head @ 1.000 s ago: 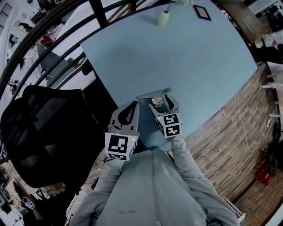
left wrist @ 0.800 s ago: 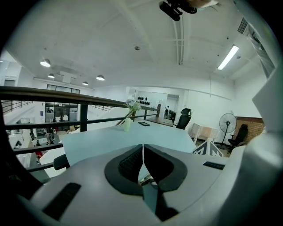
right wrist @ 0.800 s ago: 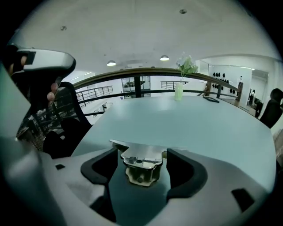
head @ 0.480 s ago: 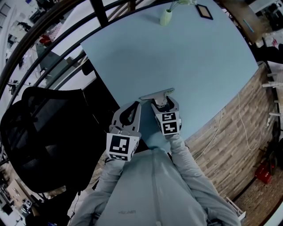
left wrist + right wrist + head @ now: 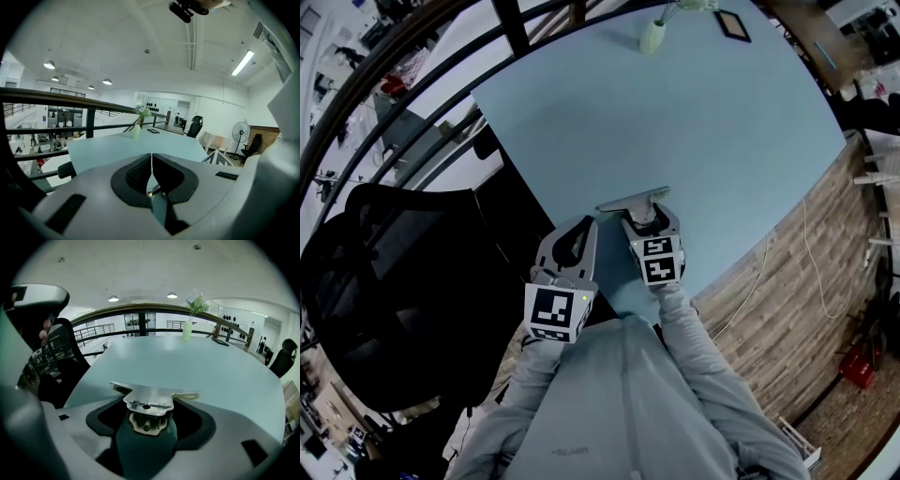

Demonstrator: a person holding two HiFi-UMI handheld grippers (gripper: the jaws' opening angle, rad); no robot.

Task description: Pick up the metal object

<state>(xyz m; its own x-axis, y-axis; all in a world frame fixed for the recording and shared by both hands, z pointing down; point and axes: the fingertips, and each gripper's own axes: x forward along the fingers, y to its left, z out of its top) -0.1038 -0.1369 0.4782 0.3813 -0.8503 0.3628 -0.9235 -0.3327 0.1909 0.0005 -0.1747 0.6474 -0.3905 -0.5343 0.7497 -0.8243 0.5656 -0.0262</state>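
currently: metal plate (image 5: pixel 149 397) pinched in right gripper (image 5: pixel 643 216) fingers, long axis crosswise to them, at near table (image 5: pixel 703 122) edge; left gripper (image 5: pixel 151 164) alongside, fingers pressed together, empty.

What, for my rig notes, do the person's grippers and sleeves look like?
The left gripper and right gripper both have light grey, wedge-shaped shells with black jaw linings. The left one's pads are ribbed. Each carries a white cube printed with black square markers. No cables show. The sleeves are pale grey.
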